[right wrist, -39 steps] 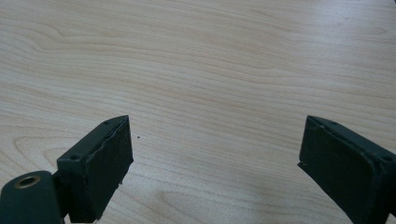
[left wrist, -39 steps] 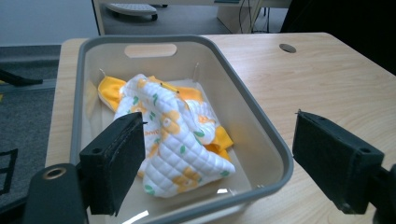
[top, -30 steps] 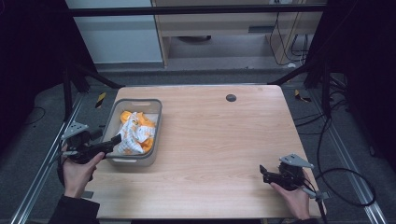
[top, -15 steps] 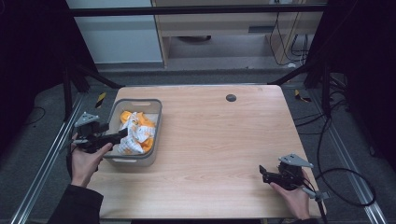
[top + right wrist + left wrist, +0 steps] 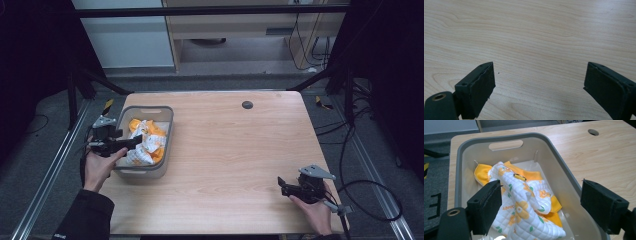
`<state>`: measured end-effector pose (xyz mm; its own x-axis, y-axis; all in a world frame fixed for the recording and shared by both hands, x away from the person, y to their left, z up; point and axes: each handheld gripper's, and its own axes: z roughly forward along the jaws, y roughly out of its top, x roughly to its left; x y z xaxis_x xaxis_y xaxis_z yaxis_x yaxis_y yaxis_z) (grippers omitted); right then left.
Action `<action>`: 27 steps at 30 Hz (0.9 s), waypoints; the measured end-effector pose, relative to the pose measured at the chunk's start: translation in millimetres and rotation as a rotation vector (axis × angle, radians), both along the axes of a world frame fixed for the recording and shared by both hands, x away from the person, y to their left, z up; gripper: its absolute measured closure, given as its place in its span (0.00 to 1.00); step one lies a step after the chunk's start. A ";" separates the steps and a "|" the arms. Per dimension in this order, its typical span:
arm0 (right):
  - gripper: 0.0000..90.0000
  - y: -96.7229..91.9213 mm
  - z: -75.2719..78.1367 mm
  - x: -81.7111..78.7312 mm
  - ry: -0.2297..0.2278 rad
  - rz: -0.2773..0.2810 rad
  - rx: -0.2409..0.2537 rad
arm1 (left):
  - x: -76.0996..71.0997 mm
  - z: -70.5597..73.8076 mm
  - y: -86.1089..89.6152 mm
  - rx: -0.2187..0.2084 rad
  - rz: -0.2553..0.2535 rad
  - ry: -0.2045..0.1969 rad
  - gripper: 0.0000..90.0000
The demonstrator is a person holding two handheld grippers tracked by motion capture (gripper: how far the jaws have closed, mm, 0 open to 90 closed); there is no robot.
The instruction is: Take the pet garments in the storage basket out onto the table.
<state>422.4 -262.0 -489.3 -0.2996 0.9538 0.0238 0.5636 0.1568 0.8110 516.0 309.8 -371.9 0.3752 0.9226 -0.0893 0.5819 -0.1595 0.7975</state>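
While spread across most of the high view, wooden table [image 5: 225, 150] bearing a grey bin [image 5: 165, 137] near its left edge, handle slot in the far wall. Inside that bin, a crumpled quilted cloth [image 5: 524, 205], white with orange flowers and green leaves on one face, plain orange on the other, heaped toward the near half and lying against the bin floor, a small yellow loop showing on its top fold. Poised at the bin's left rim, left gripper [image 5: 134, 143] held in a hand [image 5: 99, 167], reaching in over the wall toward the cloth. Seen from the left gripper view, jaws set wide apart, clamped on nothing; left pad just beside the white folds, contact with them impossible to tell, right pad standing over the bin's right wall, well off the cloth. Resting low at the table's near right corner, right gripper [image 5: 281, 184], well apart from the bin. Seen from the right gripper view, jaws likewise gaping wide, holding nothing, bare wood grain between them. Near the far edge, a small dark round hole [image 5: 247, 104] in the tabletop.
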 end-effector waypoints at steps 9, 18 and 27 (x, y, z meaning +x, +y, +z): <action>0.11 0.1 -0.1 0.0 0.001 0.003 -0.001 | 12.7 -2.2 -5.4 0.015 -0.001 0.030 0.19; 0.12 0.1 -0.2 0.2 0.003 0.008 -0.002 | 25.6 -4.8 -10.4 0.043 0.000 0.067 0.19; 0.12 0.2 -0.1 -0.2 0.003 0.010 0.000 | 36.2 -11.9 -11.1 0.066 0.002 0.112 0.20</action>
